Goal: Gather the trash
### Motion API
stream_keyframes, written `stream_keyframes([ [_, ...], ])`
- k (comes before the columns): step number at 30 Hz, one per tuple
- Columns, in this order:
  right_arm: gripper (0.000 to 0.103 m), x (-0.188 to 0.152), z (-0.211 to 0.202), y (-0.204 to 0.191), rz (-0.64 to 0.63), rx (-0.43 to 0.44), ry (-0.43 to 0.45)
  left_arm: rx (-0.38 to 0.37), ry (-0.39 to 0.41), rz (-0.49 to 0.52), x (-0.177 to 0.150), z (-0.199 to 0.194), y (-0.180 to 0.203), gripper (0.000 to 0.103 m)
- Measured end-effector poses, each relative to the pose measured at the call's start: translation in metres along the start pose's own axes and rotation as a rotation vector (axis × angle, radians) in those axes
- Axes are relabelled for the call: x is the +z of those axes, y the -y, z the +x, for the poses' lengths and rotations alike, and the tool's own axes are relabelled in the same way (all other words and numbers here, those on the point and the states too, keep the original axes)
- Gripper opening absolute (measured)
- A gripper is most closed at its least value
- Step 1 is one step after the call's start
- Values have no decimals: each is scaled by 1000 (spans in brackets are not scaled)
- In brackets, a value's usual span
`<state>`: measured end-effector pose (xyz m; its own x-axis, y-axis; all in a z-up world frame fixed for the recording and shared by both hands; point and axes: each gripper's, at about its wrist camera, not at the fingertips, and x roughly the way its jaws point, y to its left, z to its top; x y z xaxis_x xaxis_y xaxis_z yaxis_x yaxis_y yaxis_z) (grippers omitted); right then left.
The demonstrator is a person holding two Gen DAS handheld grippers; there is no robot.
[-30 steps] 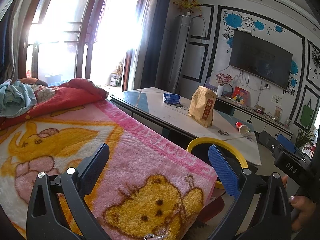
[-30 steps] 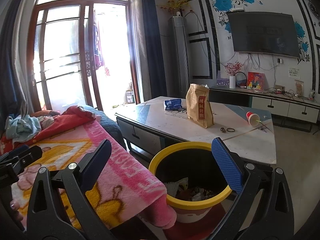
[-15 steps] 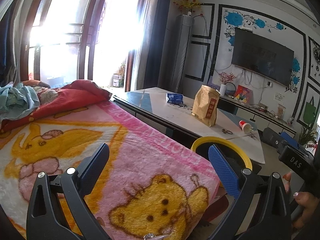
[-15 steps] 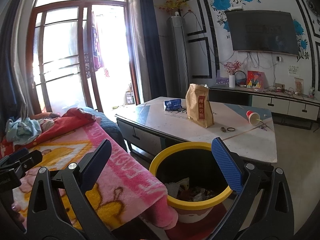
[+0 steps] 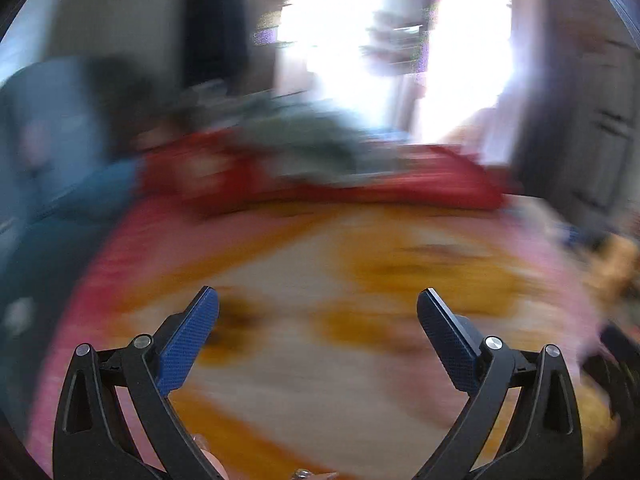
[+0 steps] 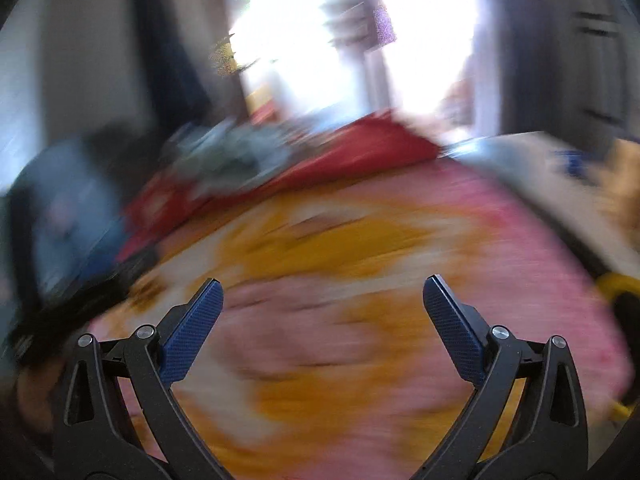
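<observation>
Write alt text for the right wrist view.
Motion-blurred view of the open, empty right gripper over a pink and yellow blanket. Red bedding and bright windows lie beyond; a yellow bin rim shows at right.

Both your views are heavily smeared. A pink and orange blanket (image 5: 360,280) fills the lower half of each frame, with a red cover (image 5: 400,184) and a heap of grey-green cloth (image 5: 312,148) above it. A bright, blown-out window (image 5: 400,40) sits at upper centre, dark curtains (image 6: 168,60) beside it. At the right edge of your right view a pale bench (image 6: 540,168) shows.
</observation>
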<state>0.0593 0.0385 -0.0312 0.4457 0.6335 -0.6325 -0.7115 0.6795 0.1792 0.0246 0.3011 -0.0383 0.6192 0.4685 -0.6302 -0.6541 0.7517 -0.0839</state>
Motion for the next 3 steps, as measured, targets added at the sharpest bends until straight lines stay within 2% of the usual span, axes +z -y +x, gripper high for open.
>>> stream_keyframes([
  [2, 92, -2, 61, -51, -66, 76, -157, 123, -66, -55, 4, 32, -45, 97],
  [3, 92, -4, 83, -69, -85, 81, -216, 162, -100, -82, 4, 48, -65, 97],
])
